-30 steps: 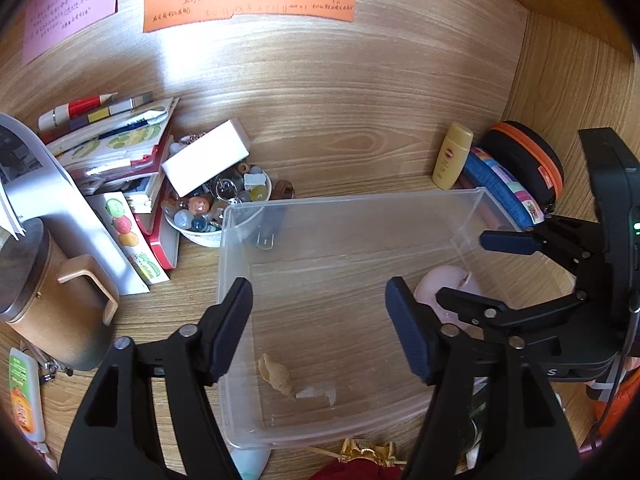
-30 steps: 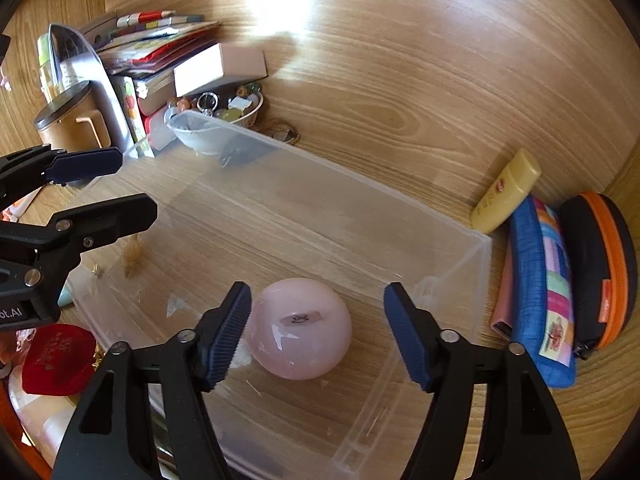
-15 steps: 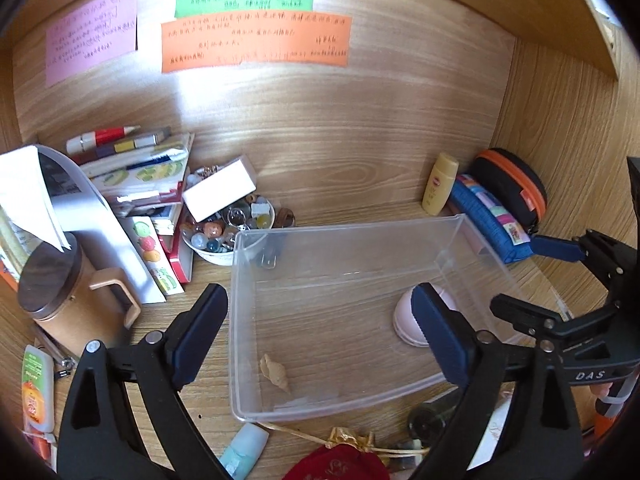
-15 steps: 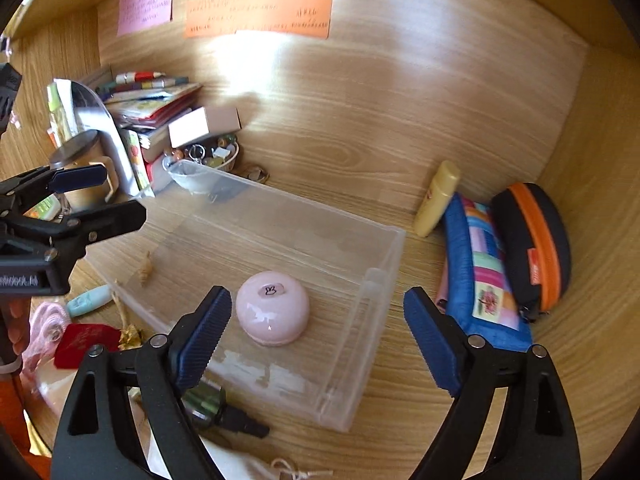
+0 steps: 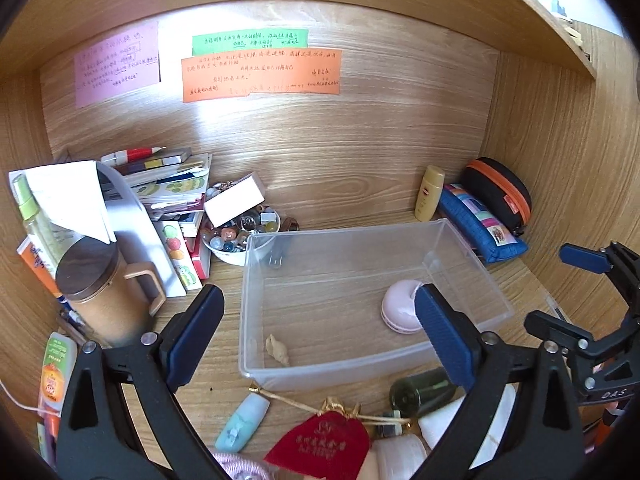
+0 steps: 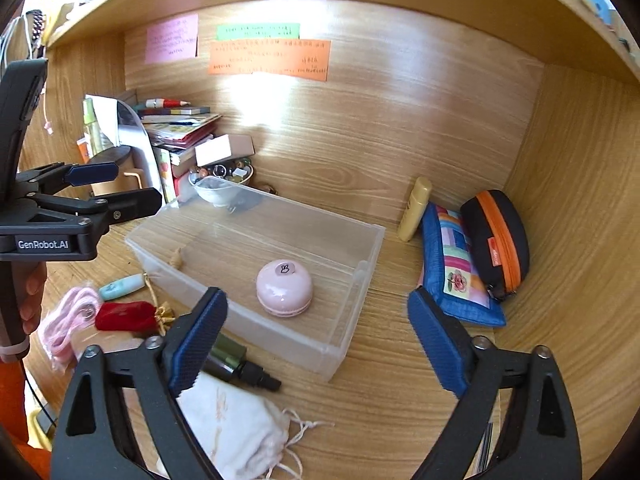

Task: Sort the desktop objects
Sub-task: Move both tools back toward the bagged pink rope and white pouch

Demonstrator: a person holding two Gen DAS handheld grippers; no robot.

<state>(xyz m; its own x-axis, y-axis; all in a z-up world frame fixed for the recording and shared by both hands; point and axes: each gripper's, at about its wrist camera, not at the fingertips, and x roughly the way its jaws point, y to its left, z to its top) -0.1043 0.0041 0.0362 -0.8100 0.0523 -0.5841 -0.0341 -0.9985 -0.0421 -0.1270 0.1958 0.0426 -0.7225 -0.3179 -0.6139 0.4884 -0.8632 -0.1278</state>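
Over on the left, the brown lidded mug (image 5: 106, 292) is standing beside the leaning stack of books (image 5: 176, 200), with the bowl of marbles (image 5: 236, 236) just beyond. The left gripper (image 5: 316, 336) is hovering above the near edge of the clear plastic bin (image 5: 464, 256), its jaws opening and standing wide apart with nothing between the pads; the small seashell (image 5: 277, 349) is lying inside the bin at its near left corner, below and between those jaws but untouched. Moving across, the pink macaron-shaped case (image 6: 284, 288) is sitting on the bin floor toward the right end, well clear of any pad. The right gripper (image 6: 318, 340) is hanging over the surface in front of the bin, jaws opening too, empty, with the case lying ahead of the gap. Near the left jaw a dark green bottle (image 6: 236, 362) is lying on the surface beside a white drawstring pouch (image 6: 236, 432). Far right, the blue patchwork pouch (image 6: 452, 264) is resting against the black case with the orange zip (image 6: 496, 236).
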